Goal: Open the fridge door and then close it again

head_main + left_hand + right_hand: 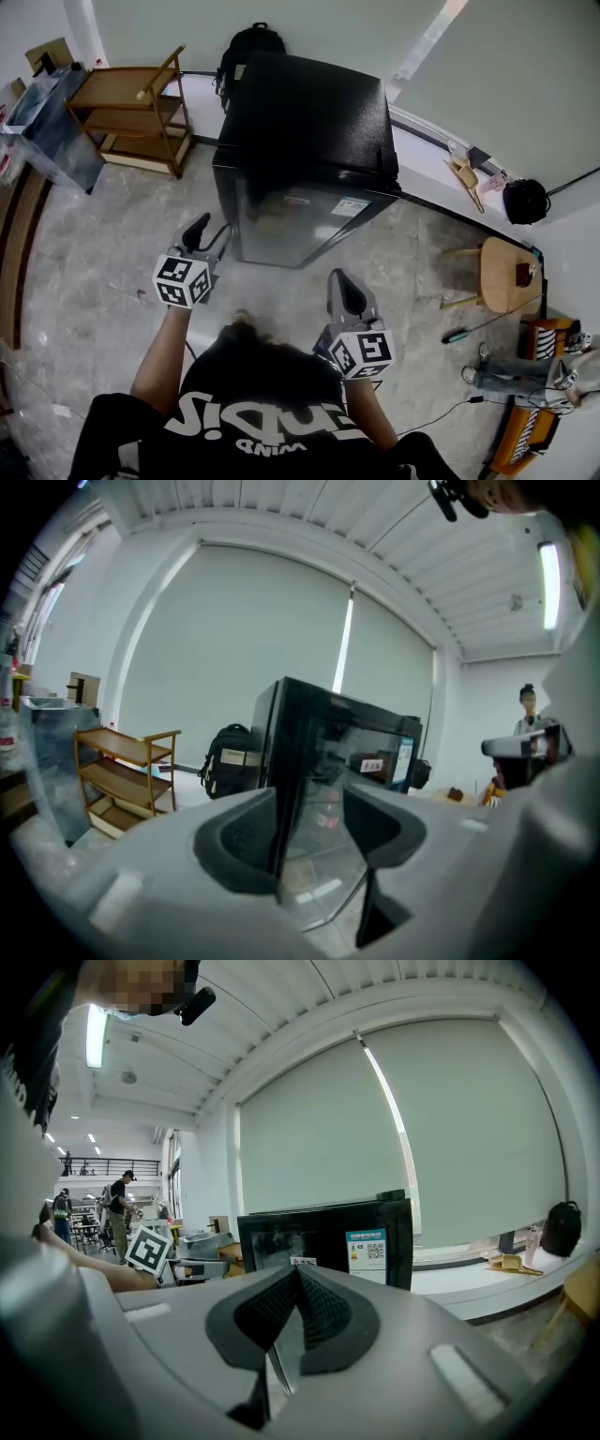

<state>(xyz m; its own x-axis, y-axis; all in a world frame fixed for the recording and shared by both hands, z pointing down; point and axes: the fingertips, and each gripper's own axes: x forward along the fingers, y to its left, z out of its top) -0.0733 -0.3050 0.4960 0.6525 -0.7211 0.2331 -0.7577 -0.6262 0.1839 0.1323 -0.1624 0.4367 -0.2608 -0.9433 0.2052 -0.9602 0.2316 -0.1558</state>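
Fridge door (298, 220) being seen shut; opening apparently not begun. Left gripper (208, 234) fingers being held spread, empty, near door edge; right gripper (341, 281) fingers being pressed together.

You are facing a black boxy fridge (309, 122) showing a matt, pebbled top and a glossy glass door (295, 220). Your matt grey plastic left gripper (210, 234) and right gripper (345, 286) are carrying ribbed black pads (267, 1312). The pale stone-look floor (103, 253) is gleaming smooth.
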